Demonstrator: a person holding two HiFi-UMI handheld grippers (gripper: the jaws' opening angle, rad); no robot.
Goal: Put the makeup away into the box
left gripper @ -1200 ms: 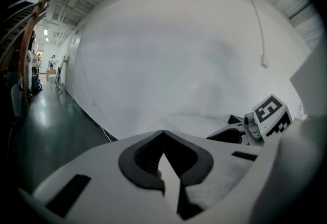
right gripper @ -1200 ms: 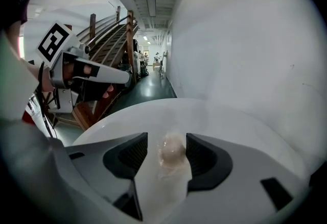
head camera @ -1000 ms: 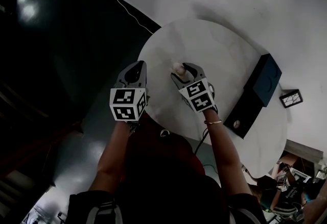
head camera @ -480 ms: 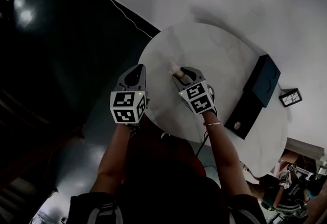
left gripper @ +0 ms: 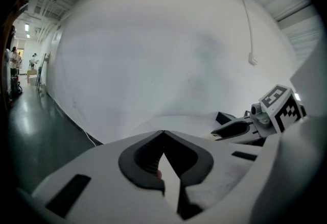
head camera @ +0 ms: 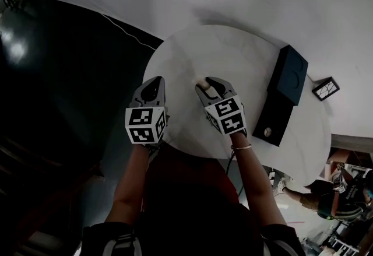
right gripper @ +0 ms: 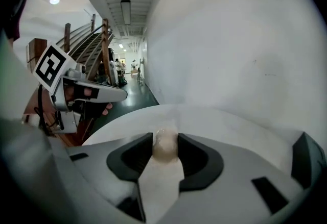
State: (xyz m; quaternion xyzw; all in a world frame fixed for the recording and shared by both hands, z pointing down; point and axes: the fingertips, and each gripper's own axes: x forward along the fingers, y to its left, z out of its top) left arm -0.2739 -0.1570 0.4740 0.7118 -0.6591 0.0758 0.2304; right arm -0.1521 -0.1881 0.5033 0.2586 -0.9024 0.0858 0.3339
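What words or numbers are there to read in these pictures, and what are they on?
No words or numbers can be read.
Left cube, right cube: black-and-white square patterns, not letters.
Framed card: only lines, too small to read.
Dark box: no text shows.

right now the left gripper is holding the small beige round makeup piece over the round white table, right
Wrong gripper: the right gripper holds the small beige round makeup piece over the round white table, its jaws just closed further onto it; the right gripper view shows this. The left gripper is shut, empty.
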